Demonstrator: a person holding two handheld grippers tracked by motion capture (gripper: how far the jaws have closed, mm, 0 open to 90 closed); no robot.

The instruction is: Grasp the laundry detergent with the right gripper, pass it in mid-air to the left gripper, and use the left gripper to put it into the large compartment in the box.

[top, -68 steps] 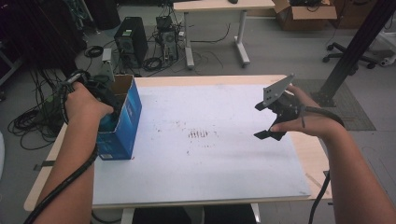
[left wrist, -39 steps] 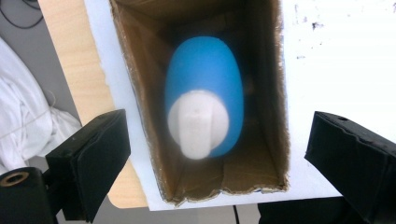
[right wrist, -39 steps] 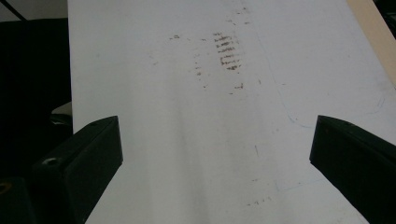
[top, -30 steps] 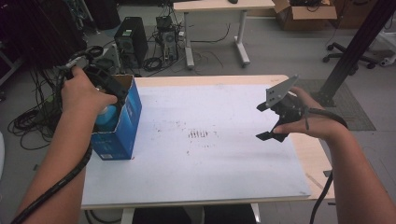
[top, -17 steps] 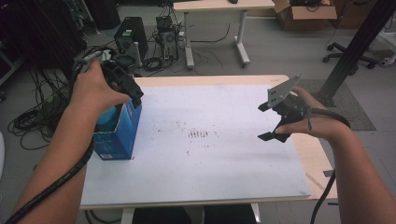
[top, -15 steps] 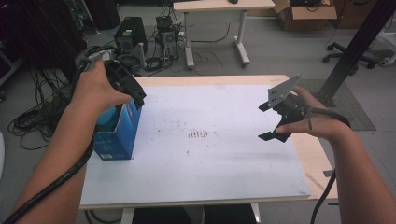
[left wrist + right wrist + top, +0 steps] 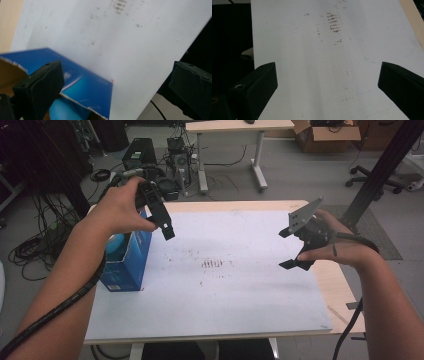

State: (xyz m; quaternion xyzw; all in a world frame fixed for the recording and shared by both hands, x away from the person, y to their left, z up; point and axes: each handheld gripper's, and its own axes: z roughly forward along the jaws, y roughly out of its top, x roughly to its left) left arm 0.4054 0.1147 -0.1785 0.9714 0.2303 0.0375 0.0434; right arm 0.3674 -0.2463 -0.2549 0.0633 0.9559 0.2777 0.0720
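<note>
The left gripper (image 7: 162,222) is held raised in the left hand (image 7: 122,207) with its jaws wide apart and apparently angled down, while the right gripper (image 7: 295,247), jaws likewise spread, hovers in the right hand (image 7: 335,247).

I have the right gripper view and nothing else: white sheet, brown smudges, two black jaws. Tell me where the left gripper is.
Observer: The left gripper hangs above the table's left side, beside an open blue box.
Operator: Report its jaws.
Observer: Wide apart in the left gripper view, with nothing between them.
Operator: Say what's in the box.
Observer: Something rounded and light blue shows inside; I cannot tell what it is.
Operator: And my own gripper from above.
Observer: The right gripper is held above the right part of the white sheet, jaws open, pointing toward the box side.
</note>
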